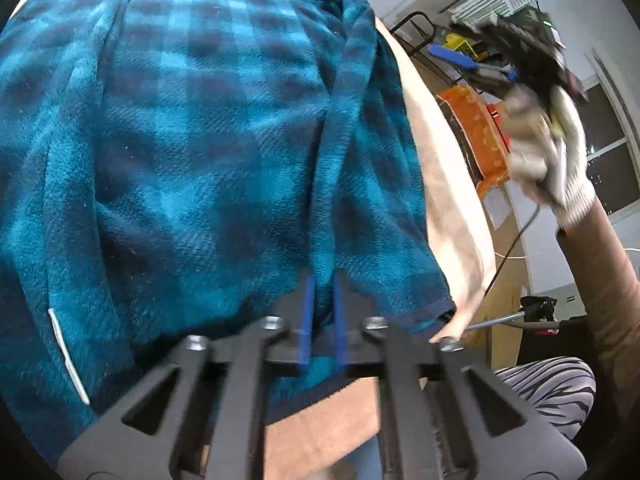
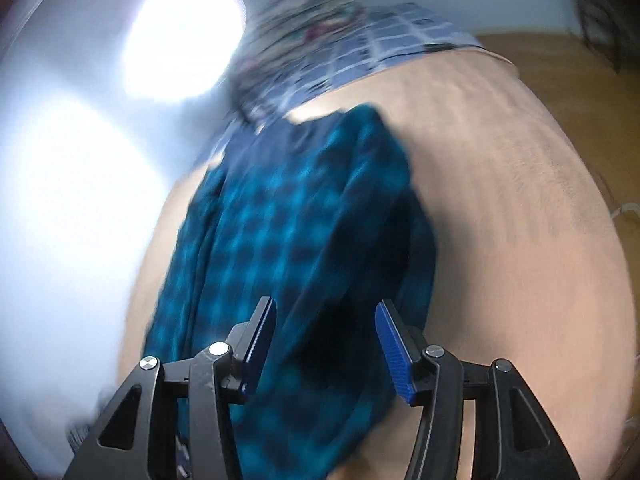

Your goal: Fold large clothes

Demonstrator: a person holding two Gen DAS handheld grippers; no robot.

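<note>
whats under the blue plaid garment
The blue plaid garment lies on a beige cloth-covered surface, bare along its right edge and near side. What lies beneath the garment's middle is covered, so that cannot be told.

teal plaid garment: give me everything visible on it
The teal plaid garment looks like soft fleece, checked teal and navy, with dark navy trim at its hem. It lies partly folded and rumpled on a beige cloth-covered surface, a long raised fold running down it. A white tag sits near one edge. The left hand-held gripper is shut on its near hem; the right hand-held gripper hangs open above it.
</note>
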